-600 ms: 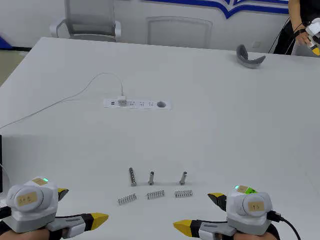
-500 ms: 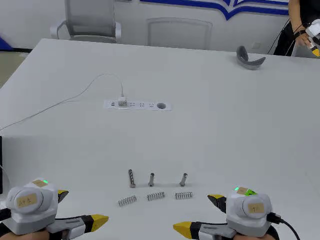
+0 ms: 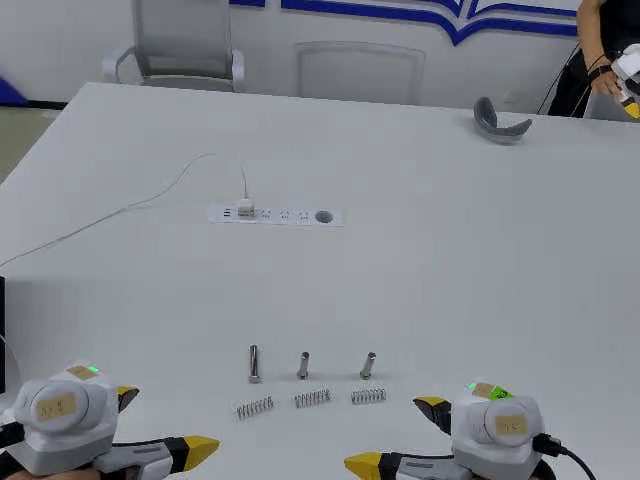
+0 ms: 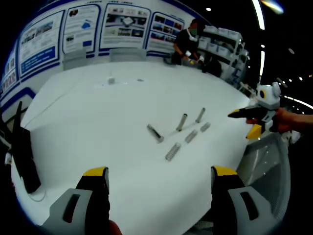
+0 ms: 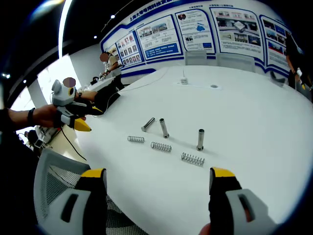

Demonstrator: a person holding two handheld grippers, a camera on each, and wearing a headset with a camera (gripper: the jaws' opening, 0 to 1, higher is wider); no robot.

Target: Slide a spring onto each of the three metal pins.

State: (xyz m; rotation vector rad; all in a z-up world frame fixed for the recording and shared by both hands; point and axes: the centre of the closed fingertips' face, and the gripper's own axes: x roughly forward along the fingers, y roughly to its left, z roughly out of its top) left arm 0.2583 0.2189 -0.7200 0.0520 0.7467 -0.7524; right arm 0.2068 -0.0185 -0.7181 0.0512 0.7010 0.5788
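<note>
Three short metal pins (image 3: 254, 363) (image 3: 303, 365) (image 3: 368, 365) sit in a row on the white table (image 3: 420, 250). In front of each pin lies one of three small springs (image 3: 255, 407) (image 3: 312, 399) (image 3: 368, 396). My left gripper (image 3: 163, 423) is open at the near left, apart from them and holding nothing. Near right, my right gripper (image 3: 396, 434) is open too. In the left gripper view the pins (image 4: 182, 122) and springs (image 4: 173, 151) lie ahead of the open left gripper (image 4: 160, 172). In the right gripper view the pins (image 5: 164, 128) and springs (image 5: 161, 146) lie ahead of the open right gripper (image 5: 158, 173).
A white power strip (image 3: 275, 214) with a plugged cable (image 3: 120, 208) lies mid-table. A grey curved object (image 3: 500, 118) rests at the far right. Chairs (image 3: 180, 45) stand behind the table. A person (image 3: 600, 50) is at the far right corner.
The head camera has shifted a little, so everything sits slightly differently in the picture. Pins and springs have not moved; both grippers stay open at the near edge.
</note>
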